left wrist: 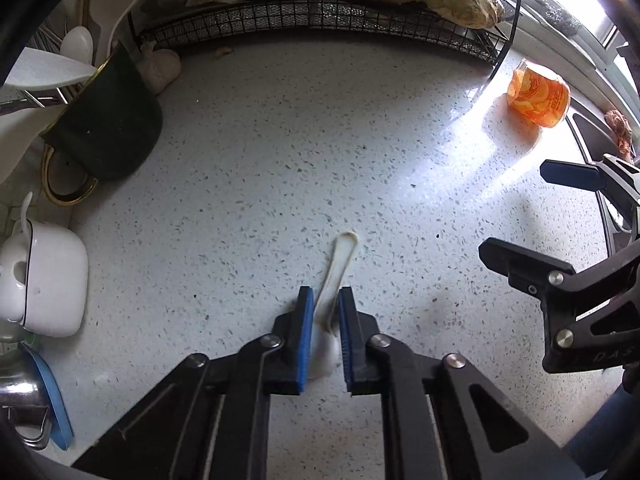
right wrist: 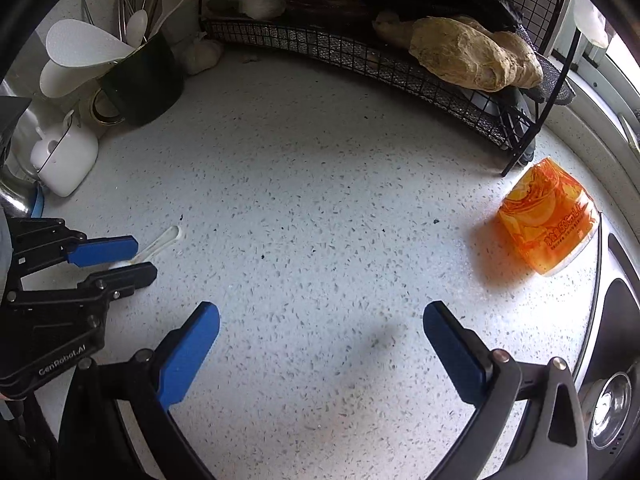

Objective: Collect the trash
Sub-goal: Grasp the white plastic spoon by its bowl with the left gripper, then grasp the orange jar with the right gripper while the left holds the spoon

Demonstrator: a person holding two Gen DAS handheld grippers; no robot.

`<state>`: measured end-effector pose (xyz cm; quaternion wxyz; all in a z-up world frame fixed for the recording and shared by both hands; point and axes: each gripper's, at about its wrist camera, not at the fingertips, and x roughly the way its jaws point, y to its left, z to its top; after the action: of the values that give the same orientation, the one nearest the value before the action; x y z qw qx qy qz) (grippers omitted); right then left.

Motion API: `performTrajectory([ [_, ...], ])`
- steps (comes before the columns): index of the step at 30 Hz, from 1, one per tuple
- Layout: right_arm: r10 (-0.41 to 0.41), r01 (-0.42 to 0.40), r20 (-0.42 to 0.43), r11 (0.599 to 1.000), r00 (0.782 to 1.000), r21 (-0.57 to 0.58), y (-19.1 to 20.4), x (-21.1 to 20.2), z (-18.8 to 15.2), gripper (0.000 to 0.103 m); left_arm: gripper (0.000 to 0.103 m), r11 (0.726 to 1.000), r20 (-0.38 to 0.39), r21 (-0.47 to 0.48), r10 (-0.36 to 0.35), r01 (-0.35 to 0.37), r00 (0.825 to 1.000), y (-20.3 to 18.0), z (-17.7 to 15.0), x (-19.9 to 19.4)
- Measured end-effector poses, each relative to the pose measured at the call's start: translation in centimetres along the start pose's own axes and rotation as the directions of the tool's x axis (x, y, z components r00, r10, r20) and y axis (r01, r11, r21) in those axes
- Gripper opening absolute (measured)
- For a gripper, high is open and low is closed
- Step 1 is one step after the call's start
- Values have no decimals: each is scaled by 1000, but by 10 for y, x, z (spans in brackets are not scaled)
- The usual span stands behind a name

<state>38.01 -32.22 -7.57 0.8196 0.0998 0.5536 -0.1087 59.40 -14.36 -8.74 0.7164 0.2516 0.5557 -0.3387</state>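
Where the speckled stone surface (left wrist: 248, 184) lies near, the left gripper (left wrist: 325, 332) pinches a thin white plastic spoon (left wrist: 338, 264) between ribbed blue fingers (left wrist: 305, 336). Right view: right gripper (right wrist: 320, 356) spread wide, empty; glossy orange wrapper (right wrist: 548, 220) far right.

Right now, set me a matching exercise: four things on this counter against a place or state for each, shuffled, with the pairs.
Things:
1. plastic spoon
2. orange bottle
3. right gripper
4. dark utensil holder

Places or states:
A. lying on its side near the wire rack's leg
B. full of white ladles
C. between the left gripper's blue pads
D. wide open, empty

Pairs: 1-C, 2-A, 3-D, 4-B
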Motion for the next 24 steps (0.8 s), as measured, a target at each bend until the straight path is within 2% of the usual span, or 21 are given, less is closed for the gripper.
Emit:
performTrajectory([
  [3, -8, 8, 6, 1000, 1000, -3, 1, -9, -5, 102, 9, 1000, 4, -12, 13, -13, 1000, -12, -8, -2],
  [6, -10, 11, 18, 1000, 1000, -9, -4, -23, -10, 102, 9, 998, 14, -65, 29, -28, 999, -20, -16, -7],
  [11, -18, 20, 64, 1000, 998, -16, -15, -58, -20, 102, 9, 990, 74, -135, 50, -40, 996, -30, -25, -40],
  [18, -24, 28, 120, 999, 993, -38, -43, -107, -42, 102, 9, 982, 153, -189, 60, -30, 986, -51, -17, -80],
  [24, -54, 73, 158, 990, 986, -120, -72, -127, -43, 102, 9, 978, 167, -208, 56, -20, 984, -76, 3, -79],
])
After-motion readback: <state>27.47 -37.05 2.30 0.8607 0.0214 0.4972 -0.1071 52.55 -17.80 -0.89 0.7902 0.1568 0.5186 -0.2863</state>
